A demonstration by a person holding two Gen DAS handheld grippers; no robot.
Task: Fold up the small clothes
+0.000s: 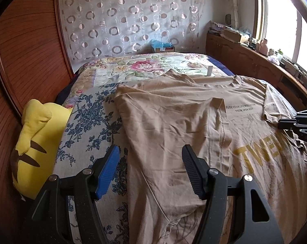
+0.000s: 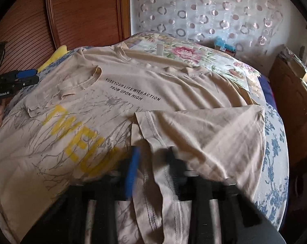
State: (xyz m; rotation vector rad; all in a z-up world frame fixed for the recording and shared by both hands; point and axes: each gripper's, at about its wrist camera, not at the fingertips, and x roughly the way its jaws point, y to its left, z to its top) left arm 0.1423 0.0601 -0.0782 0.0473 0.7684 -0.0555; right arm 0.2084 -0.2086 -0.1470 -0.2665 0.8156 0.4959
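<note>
A beige T-shirt (image 1: pixel 194 111) with yellow letters and black text lies spread on the bed, both side panels folded in over its middle; it also shows in the right wrist view (image 2: pixel 153 85). My left gripper (image 1: pixel 151 162) is open and empty, just above the shirt's folded left panel (image 1: pixel 163 122). My right gripper (image 2: pixel 153 162) is blurred, its jaws apart with a fold of the shirt's right panel (image 2: pixel 204 134) between them, not pinched. The right gripper also shows at the right edge of the left wrist view (image 1: pixel 296 122), and the left gripper at the left edge of the right wrist view (image 2: pixel 25 77).
The bed has a blue floral sheet (image 1: pixel 88 122) and a flowered quilt (image 1: pixel 143 65) at the far end. A yellow plush pillow (image 1: pixel 33 148) lies at the bed's left edge by a wooden wall panel (image 1: pixel 21 61). A cluttered wooden cabinet (image 1: pixel 255 57) runs under the window.
</note>
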